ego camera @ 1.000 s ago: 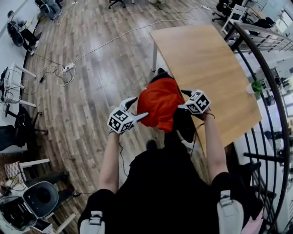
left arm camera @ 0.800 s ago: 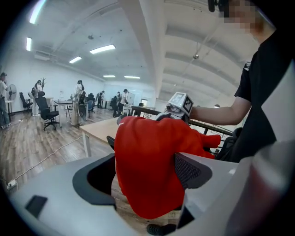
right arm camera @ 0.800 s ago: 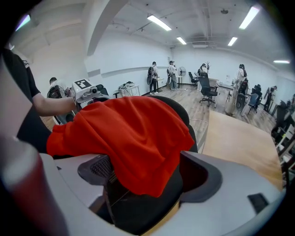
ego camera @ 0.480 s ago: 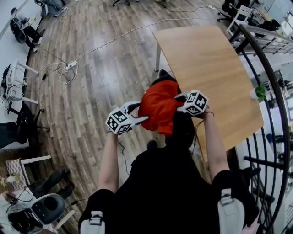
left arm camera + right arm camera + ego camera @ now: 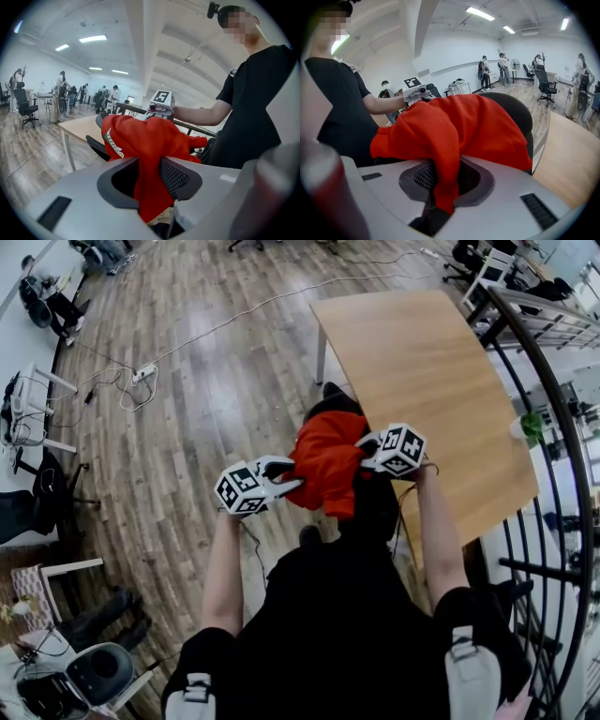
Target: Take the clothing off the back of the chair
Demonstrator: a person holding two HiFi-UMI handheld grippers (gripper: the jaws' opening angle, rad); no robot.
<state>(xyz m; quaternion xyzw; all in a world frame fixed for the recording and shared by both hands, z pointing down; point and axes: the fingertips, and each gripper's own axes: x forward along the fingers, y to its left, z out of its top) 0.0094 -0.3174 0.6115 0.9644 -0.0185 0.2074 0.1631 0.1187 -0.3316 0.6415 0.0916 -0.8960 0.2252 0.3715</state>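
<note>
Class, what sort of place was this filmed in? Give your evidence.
Probably an open-plan office or lab: a wooden desk, wheeled office chairs, a power strip and cables on the floor.

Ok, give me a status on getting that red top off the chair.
Done: the left claw and right claw have just been closing, and each now pinches a fold of the red top. In hand: a grip on both sides. Left: the top lies draped over the chair back; lifting it clear hasn't started.
</note>
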